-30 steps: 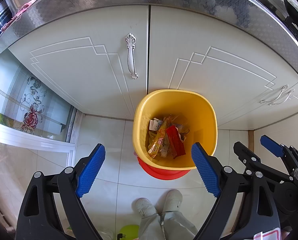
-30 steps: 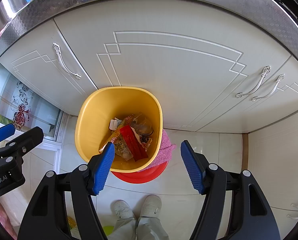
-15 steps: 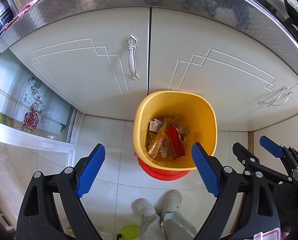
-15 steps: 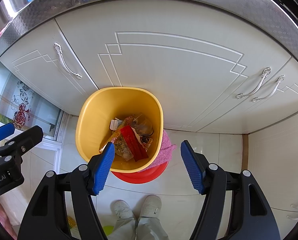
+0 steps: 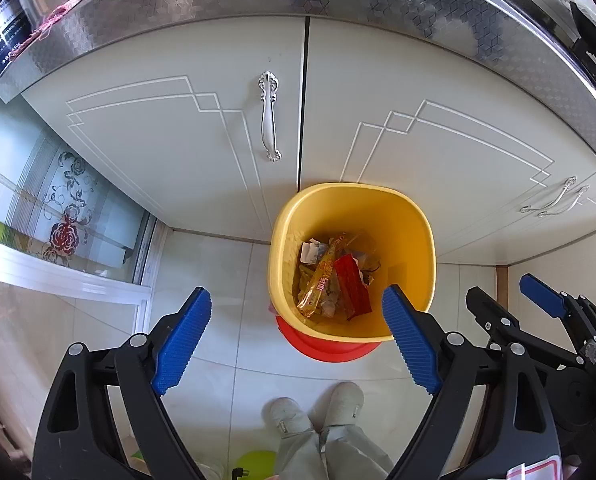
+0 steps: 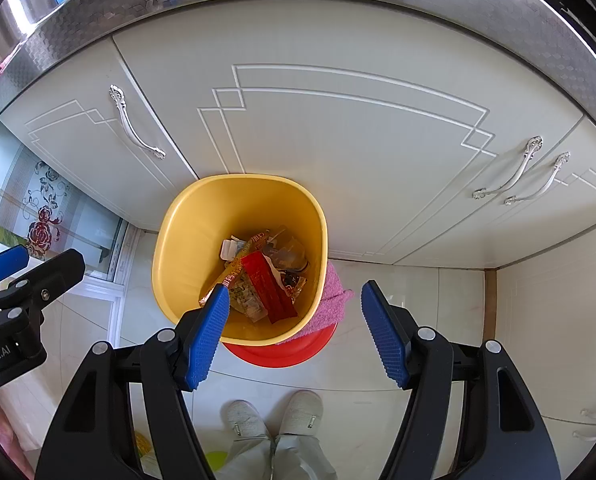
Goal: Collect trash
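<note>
White cabinets (image 6: 338, 128) back a yellow bin (image 6: 186, 248) on the floor holding a red wrapper (image 6: 268, 286) and crumpled packets, writing unreadable. Both grippers, left (image 5: 296, 338) and right (image 6: 294, 334), hang released above it; "Robot.AI" marks the left.

One yellow bin (image 6: 186, 240), one red wrapper (image 6: 268, 286) and one orange wrapper (image 5: 320, 280) inside it, one pink cloth (image 6: 332, 300), three cabinet handles (image 6: 136, 124), two shoes (image 6: 246, 420).
</note>
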Demonstrator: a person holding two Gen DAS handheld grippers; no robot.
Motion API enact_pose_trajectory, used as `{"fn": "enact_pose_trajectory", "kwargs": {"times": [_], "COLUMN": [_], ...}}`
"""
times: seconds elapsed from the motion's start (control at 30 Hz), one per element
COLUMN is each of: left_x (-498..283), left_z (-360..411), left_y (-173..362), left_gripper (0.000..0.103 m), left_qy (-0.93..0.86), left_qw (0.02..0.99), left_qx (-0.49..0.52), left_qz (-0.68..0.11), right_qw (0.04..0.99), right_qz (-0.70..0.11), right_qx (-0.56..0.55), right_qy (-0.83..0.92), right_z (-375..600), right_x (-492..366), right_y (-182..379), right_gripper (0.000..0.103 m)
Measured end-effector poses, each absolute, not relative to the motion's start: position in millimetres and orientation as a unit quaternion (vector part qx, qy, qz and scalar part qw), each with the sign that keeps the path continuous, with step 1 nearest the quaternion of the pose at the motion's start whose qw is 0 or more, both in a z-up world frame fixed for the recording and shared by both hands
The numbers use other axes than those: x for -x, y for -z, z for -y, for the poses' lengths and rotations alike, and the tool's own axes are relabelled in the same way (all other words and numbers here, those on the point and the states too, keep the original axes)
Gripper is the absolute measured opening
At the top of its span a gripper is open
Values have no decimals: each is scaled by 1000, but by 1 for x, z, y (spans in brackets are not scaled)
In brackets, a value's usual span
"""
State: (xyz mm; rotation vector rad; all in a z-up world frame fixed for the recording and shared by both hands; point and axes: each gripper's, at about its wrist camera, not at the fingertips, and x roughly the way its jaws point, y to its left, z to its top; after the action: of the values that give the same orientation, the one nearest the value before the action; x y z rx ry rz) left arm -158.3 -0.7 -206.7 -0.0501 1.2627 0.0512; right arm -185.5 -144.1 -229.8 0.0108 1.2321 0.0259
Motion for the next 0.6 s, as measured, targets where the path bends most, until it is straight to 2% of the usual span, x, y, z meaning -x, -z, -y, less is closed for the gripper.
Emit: {"fn": "enact_pose_trajectory", "kwargs": {"times": [0.37,0.6], "left_x": [158,158], "left_z": [-1,-1], "left_y": [205,206], "left_gripper": [87,73], "left_qy": [-23,-23], "left_qw": [808,808], "left_qx": [21,17], "left_qz": [-588,-589], "right_qw": [816,817], "right_qz": [-577,-577], "right_qx": [-6,-6], "right_qy": [-11,-10], "right_z": [143,143], "right_x": [186,186], "right_y": [229,228], "right_gripper": [69,69]}}
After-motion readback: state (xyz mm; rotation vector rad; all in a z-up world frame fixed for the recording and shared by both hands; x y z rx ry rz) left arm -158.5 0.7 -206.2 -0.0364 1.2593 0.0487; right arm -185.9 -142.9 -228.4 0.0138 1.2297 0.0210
